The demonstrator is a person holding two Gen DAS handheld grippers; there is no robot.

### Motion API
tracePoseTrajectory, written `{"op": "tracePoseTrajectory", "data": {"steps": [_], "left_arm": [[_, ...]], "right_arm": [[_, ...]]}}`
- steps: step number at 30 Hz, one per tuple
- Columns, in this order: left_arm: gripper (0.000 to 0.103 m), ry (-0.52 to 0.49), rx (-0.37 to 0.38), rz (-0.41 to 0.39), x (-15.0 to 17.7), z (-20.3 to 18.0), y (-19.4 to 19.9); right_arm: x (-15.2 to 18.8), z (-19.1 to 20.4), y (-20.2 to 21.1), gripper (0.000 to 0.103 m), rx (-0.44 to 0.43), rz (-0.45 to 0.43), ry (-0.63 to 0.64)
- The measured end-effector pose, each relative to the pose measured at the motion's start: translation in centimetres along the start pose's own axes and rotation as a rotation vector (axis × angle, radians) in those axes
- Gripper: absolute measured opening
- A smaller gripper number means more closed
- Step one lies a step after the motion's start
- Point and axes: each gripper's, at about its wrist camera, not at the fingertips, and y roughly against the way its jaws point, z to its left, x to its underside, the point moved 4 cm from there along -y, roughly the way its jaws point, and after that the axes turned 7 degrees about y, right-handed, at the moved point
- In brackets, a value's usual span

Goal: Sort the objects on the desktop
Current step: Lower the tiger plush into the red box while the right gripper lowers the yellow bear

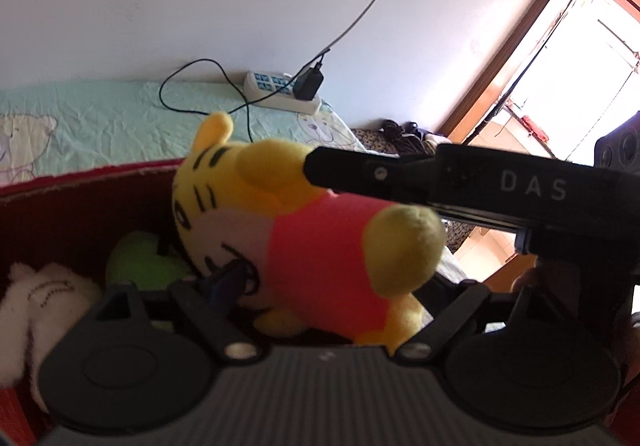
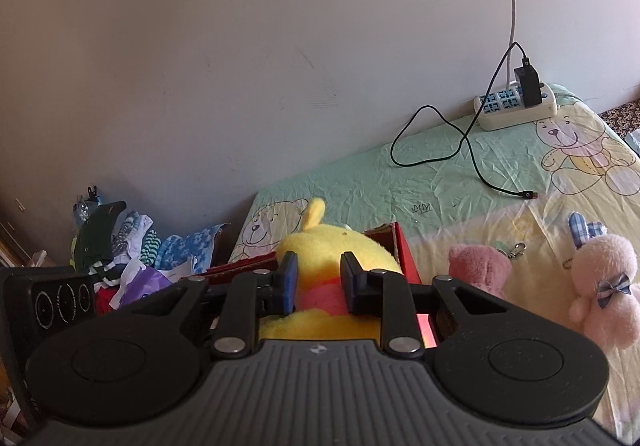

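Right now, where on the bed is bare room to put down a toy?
Free: the sheet between the red box and the power strip, left of the black cable. Crowded: the pink toys at right, and the box with the yellow tiger.

This is a bedroom in a home: a bed point(image 2: 440, 181) with a pale green sheet printed with cartoon teddy bears runs along a plain white wall point(image 2: 240, 65). At the bed's wall edge a white power strip point(image 2: 516, 107) lies with a black charger plugged in. Off one end of the bed clothes point(image 2: 128, 246) are heaped; past the other, a wood-framed doorway point(image 1: 560, 57) opens.
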Motion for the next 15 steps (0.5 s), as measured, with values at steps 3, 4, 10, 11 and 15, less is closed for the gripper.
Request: {"op": "tracePoseTrajectory", "data": {"steps": [3,4,10,11,15], "left_arm": [[0.092,-0.006,0.010,0.015,-0.5,0.8,0.0],[0.092,-0.009,0.020,0.018,-0.4,1.0,0.2],[0.090,0.022,0.085,-0.009,0.5,1.8,2.2],[0.090,0.037,0.098,-0.015,0.6,2.2,2.5],[0.090,0.108,0.099,-0.022,0.0,3.9,2.5]], "right_arm": [[0.0,0.0,-1.2,0.018,0.004,-0.002,-0.043],[-0.1,-0.1,-1.3,0.017,-0.001,0.008,-0.060],[-0.9,-0.6,1.9,0.038,-0.002,0.002,-0.050],[-0.9,-1.0,2.2,0.039,-0.004,0.011,-0.056],[-0.6,-3.4,1.7,0.039,0.065,0.041,-0.105]]}}
